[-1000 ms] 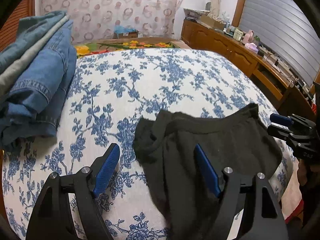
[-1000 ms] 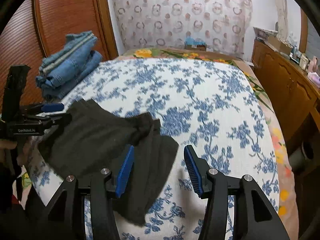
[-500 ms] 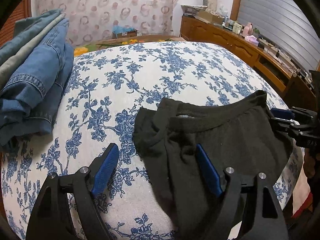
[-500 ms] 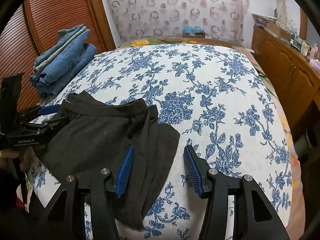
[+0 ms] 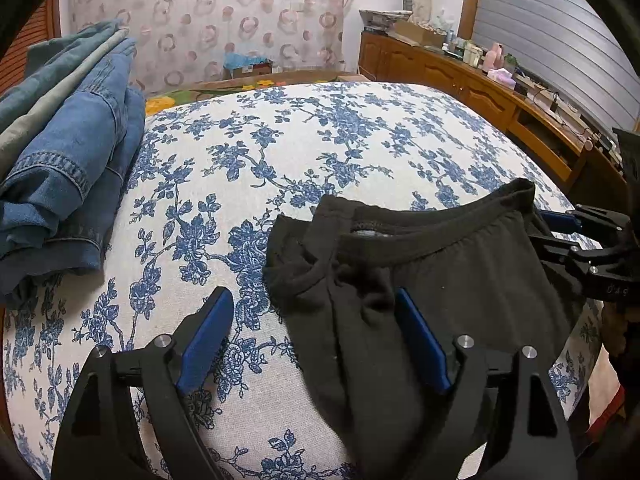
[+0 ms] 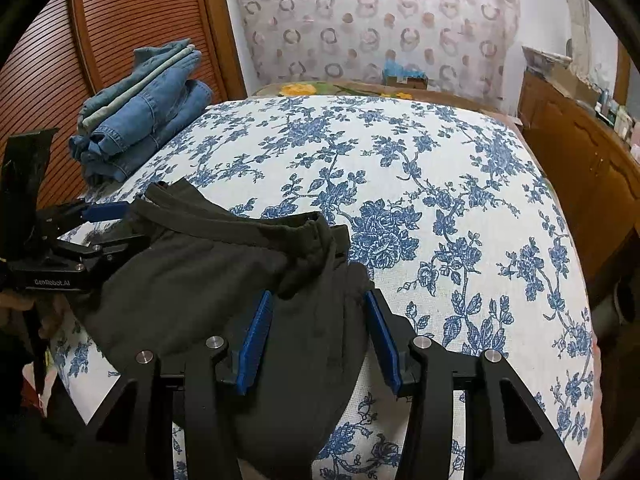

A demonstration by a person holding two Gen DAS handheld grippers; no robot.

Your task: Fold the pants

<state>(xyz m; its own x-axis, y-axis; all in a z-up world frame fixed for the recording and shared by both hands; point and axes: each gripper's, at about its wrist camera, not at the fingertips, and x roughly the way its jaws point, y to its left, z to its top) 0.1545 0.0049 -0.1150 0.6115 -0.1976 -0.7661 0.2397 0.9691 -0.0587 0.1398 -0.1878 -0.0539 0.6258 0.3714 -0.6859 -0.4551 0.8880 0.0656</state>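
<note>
Black pants (image 5: 460, 280) lie rumpled on the bed near its front edge, waistband toward the far side. My left gripper (image 5: 310, 300) straddles their left edge: one pad over the sheet, the other over the cloth. Its jaws are opening and no pad presses the fabric. In the right wrist view the pants (image 6: 192, 272) spread to the left, and my right gripper (image 6: 318, 296) has their folded right edge between its fingers. These jaws are closing slowly but still stand apart from the cloth. Each gripper also shows in the other's view: the right gripper (image 5: 552, 234), the left gripper (image 6: 110, 228).
The bed wears a white sheet with blue flowers (image 5: 320, 140). A stack of folded jeans (image 5: 68, 160) sits at its far left, also visible as jeans (image 6: 140, 116). A wooden cabinet (image 5: 460, 76) with clutter runs along the right. A slatted wardrobe door (image 6: 132, 20) stands behind the jeans.
Both grippers have come closer to the pants, which now fill more of each view and lie flatter. The left jaws stand a little wider; the right jaws are slightly narrower.
</note>
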